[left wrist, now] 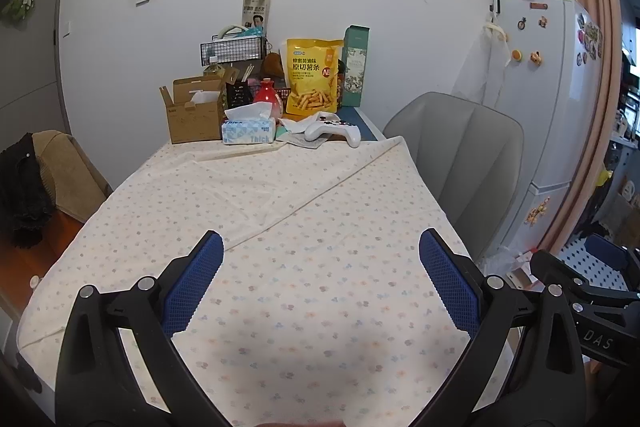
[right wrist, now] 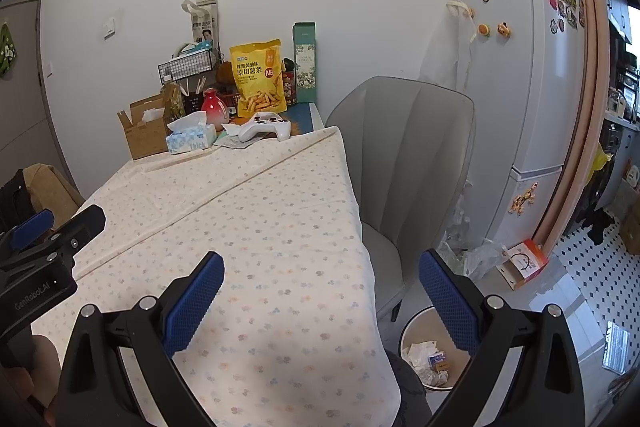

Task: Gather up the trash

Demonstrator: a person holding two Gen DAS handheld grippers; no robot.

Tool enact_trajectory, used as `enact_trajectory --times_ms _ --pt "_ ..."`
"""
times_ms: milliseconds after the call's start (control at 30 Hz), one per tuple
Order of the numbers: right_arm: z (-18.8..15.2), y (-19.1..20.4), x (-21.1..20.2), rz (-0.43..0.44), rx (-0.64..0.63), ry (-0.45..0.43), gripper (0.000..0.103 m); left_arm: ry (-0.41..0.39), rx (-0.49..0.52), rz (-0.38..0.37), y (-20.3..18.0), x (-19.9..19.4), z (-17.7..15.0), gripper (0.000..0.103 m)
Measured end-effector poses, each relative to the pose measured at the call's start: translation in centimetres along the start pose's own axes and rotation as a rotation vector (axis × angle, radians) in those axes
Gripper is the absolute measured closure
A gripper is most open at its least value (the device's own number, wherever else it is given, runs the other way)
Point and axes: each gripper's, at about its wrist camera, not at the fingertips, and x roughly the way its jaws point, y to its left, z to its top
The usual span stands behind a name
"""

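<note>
My left gripper (left wrist: 320, 247) is open and empty above the near part of the table's flowered cloth (left wrist: 304, 227). My right gripper (right wrist: 320, 267) is open and empty at the table's right edge, above a round trash bin (right wrist: 412, 331) on the floor that holds crumpled paper and small wrappers. Crumpled paper (left wrist: 294, 131) lies at the far end of the table under a white game controller (left wrist: 334, 133); it also shows in the right wrist view (right wrist: 234, 141). The left gripper's body (right wrist: 40, 251) shows at the left of the right wrist view.
At the far end stand a cardboard box (left wrist: 194, 109), a tissue box (left wrist: 249, 131), a red vase (left wrist: 267, 99), a yellow snack bag (left wrist: 312, 77) and a green carton (left wrist: 355, 67). A grey chair (right wrist: 408, 155) stands right of the table, a fridge (right wrist: 532, 87) beyond it.
</note>
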Motion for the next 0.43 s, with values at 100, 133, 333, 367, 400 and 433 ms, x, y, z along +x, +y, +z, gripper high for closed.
enact_trajectory --times_ms 100,133,333,367,400,433 --pt "-0.08 -0.14 -0.02 -0.007 -0.005 -0.003 0.008 0.002 0.006 -0.004 -0.37 0.12 -0.08 0.006" --pt "0.01 -0.22 0.06 -0.007 -0.005 -0.002 0.008 0.002 0.007 -0.004 -0.48 0.19 -0.07 0.006" --pt "0.2 -0.6 0.1 -0.009 0.001 -0.004 0.008 0.008 0.008 -0.008 -0.75 0.5 -0.06 0.006" --pt "0.24 -0.65 0.12 -0.01 0.001 -0.004 0.008 0.009 0.007 -0.005 -0.73 0.52 -0.05 0.006" --pt "0.24 -0.64 0.12 -0.009 0.001 -0.004 0.008 0.008 0.006 -0.004 -0.71 0.51 -0.06 0.006" --pt "0.24 -0.64 0.12 -0.009 0.001 -0.004 0.008 0.007 0.005 -0.002 -0.66 0.48 -0.1 0.006"
